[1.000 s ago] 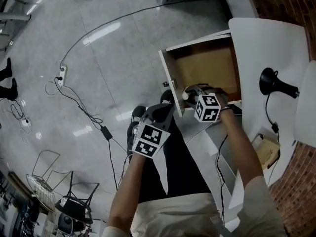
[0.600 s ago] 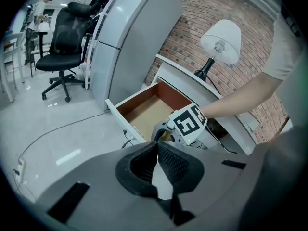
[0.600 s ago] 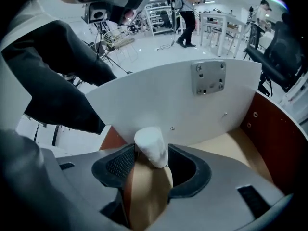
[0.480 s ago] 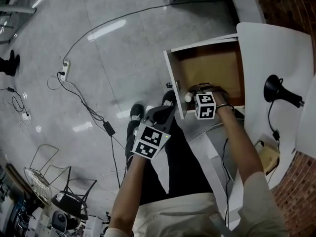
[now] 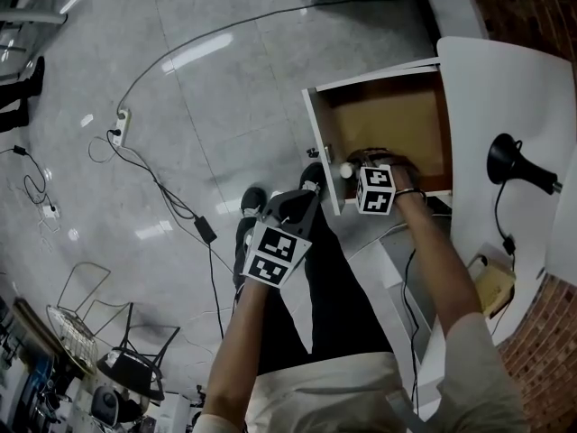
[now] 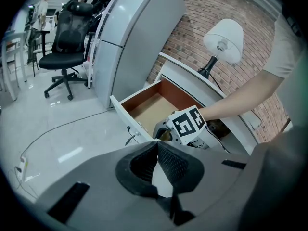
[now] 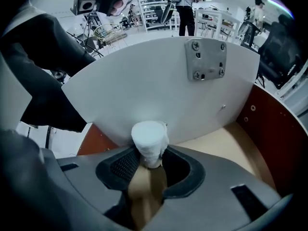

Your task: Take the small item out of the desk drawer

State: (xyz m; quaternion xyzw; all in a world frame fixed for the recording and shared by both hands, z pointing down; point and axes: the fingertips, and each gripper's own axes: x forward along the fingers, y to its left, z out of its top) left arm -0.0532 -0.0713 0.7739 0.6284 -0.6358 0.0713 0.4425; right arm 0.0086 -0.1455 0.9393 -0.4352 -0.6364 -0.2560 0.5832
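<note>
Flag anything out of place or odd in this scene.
Nothing looks spilled or damaged. The drawer stands open, as the task needs. Only the cables and power strip lie loose across the floor, a trip hazard near the person's shoes.

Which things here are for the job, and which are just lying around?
For the job: open drawer; small white item; right gripper, whose fingers have just been closing on the item between them.

Just lying about: desk lamp; power strip; office chair; left gripper, shut and empty.
</note>
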